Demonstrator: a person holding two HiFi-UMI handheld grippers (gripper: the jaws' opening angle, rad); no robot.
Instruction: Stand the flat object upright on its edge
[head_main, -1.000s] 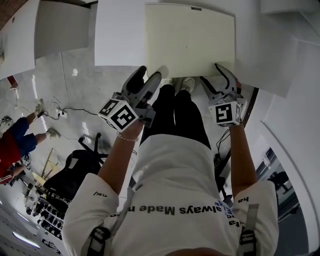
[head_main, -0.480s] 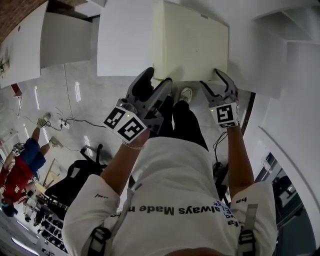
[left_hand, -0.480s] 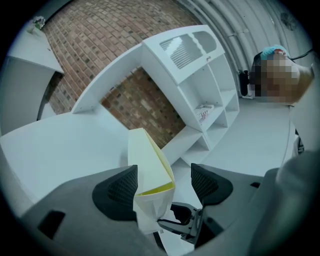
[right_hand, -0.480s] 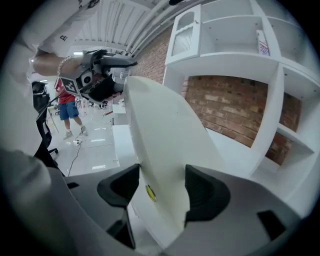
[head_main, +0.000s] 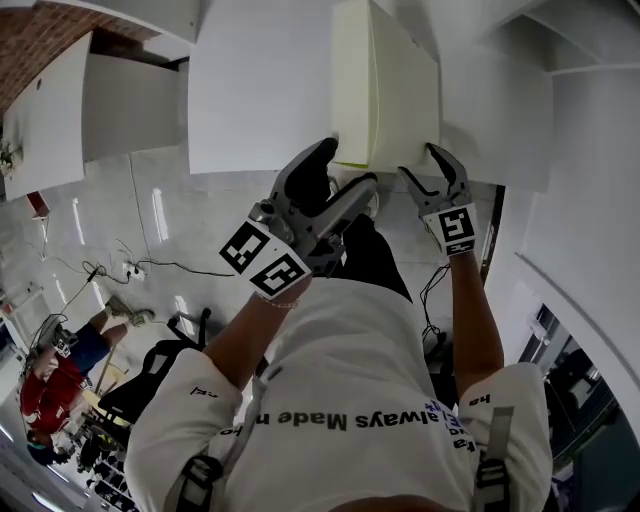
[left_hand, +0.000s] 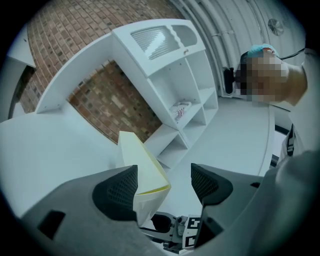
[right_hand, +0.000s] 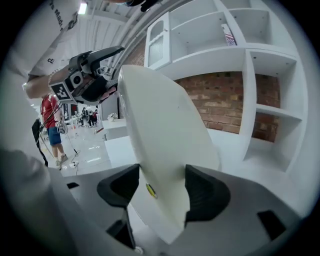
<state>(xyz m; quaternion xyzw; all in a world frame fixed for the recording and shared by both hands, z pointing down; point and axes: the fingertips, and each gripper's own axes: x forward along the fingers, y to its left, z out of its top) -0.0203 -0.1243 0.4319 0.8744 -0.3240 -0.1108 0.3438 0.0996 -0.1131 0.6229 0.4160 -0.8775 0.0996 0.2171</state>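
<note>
White tabletop (head_main: 250, 90) looks slick: my right gripper (head_main: 425, 165) pinches the tilted cream panel (head_main: 385, 90) near one corner while my left gripper (head_main: 345, 168) gapes open beside the other, so it may slide and topple.

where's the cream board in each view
Head view: cream board at top centre, raised on its edge.
Left gripper view: cream board at lower centre, its corner beside one pad of the open left gripper.
Right gripper view: cream board at centre, clamped in the right gripper.
Shared landmark: brick wall.
</note>
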